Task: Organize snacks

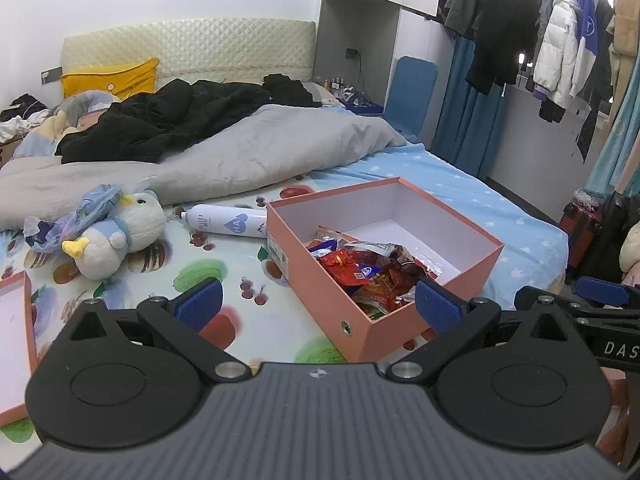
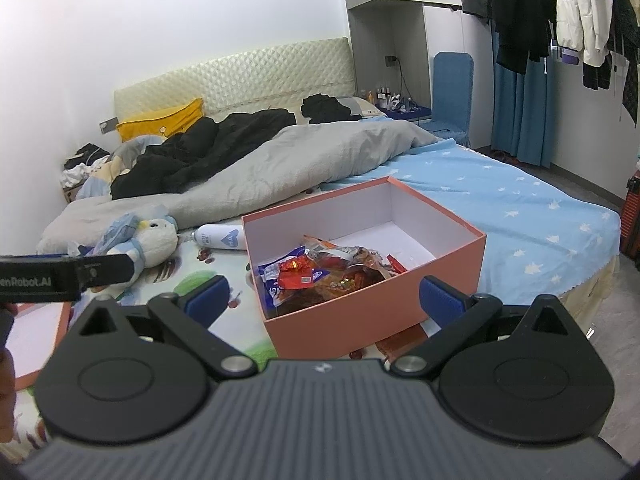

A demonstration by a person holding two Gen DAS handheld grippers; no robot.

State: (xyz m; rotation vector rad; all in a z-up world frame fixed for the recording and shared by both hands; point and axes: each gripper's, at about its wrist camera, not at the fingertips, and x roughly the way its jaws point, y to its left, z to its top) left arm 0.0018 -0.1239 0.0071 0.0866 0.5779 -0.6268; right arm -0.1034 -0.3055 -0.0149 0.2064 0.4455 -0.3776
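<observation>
Left gripper (image 1: 318,305): jaws spread wide, nothing between the blue pads (image 1: 199,304). It hangs above the near edge of the bed, with the near corner of the box between its fingers in view.

Right gripper (image 2: 324,300): jaws likewise released and empty, blue pads (image 2: 440,300) standing either side of the box's near wall. It appears at the right edge of the left wrist view; the left one appears at the left edge of the right wrist view.

Box (image 1: 320,276): pink cardboard, white inside, open, lying on the fruit-print sheet (image 1: 224,268). The snacks (image 1: 360,270), a heap of red, orange and blue wrappers, fill the near half of the box; the far half shows bare white floor.

Lid (image 1: 16,320): pink-rimmed, white inside, lying on the sheet at the near left, well apart from the box.

Beyond the box's left end: a white bottle (image 1: 228,222) on its side, its end touching or just behind the box wall. Farther left, a plush bird (image 1: 120,236) with a crumpled blue wrapper (image 1: 68,224) against it.

Behind these: a grey quilt (image 1: 240,152), black clothing (image 1: 168,120) heaped on it, a yellow pillow (image 1: 112,78) against the headboard (image 1: 188,46). Blue starred sheet (image 1: 480,204) to the right. Hanging clothes (image 1: 540,32) at far right.
</observation>
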